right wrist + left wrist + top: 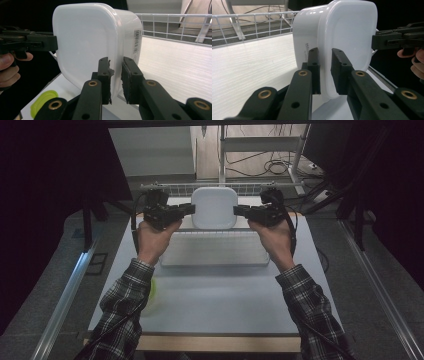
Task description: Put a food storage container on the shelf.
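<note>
A white plastic container point(214, 207) with rounded corners hangs above the far end of the table, held between both grippers. My left gripper point(191, 209) is shut on its left rim, and my right gripper point(235, 210) is shut on its right rim. In the left gripper view the jaws of my left gripper point(325, 53) pinch the container point(342, 37) at its edge, with the right gripper point(387, 40) on the far side. In the right gripper view my right gripper point(115, 62) clamps the container point(85, 42) at its rim, opposite the left gripper point(45, 43).
A white tray point(215, 251) lies on the table under the container, with a wire rack rail point(175, 187) behind it. A yellow-green lid point(153, 292) rests near the table's left edge beside the person's left sleeve. Cables lie on the floor beyond.
</note>
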`<state>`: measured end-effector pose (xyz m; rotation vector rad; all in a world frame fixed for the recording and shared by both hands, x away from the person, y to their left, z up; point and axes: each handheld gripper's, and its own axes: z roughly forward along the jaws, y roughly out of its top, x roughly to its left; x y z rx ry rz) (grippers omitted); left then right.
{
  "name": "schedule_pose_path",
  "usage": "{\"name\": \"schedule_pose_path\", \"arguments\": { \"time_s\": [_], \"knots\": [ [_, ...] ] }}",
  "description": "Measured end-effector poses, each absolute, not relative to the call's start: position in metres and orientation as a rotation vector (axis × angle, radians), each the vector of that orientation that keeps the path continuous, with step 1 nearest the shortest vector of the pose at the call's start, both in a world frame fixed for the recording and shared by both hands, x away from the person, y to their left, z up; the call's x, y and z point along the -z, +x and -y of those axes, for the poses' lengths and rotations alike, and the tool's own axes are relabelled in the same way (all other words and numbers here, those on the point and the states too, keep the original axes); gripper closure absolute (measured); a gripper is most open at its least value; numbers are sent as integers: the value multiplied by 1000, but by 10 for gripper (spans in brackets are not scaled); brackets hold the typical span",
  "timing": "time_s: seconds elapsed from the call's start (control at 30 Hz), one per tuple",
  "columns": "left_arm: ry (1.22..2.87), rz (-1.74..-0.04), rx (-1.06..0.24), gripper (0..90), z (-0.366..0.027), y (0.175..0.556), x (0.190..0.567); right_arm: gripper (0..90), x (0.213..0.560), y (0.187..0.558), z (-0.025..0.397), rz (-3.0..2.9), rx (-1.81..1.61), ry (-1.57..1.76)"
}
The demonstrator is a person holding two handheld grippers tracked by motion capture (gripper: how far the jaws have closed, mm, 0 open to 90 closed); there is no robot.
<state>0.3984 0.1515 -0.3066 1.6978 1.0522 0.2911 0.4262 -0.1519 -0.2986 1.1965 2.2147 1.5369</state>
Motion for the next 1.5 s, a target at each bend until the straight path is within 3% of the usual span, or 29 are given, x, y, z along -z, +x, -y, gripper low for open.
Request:
{"name": "schedule_pose_path", "arguments": {
  "time_s": [0.2, 0.23, 0.37, 0.77, 1.1, 1.5],
  "knots": [
    [1702, -1058, -310, 764, -149, 403, 312, 773, 301, 429, 150, -2213, -1526, 1199],
    [1702, -1053, -310, 712, -149, 403, 312, 770, 300, 430, 150, -2213, -1527, 1200],
    [1708, -1031, -335, 655, -144, 404, 310, 733, 300, 433, 147, -2205, -1494, 1187],
    [1714, -1050, -411, 640, -140, 413, 315, 682, 305, 439, 143, -2202, -1496, 1161],
    [1770, -1055, -497, 538, -132, 422, 317, 630, 308, 448, 144, -2189, -1533, 1158],
    [1746, -1061, -460, 514, -131, 431, 319, 612, 309, 455, 141, -2121, -1489, 1153]
  ]
}}
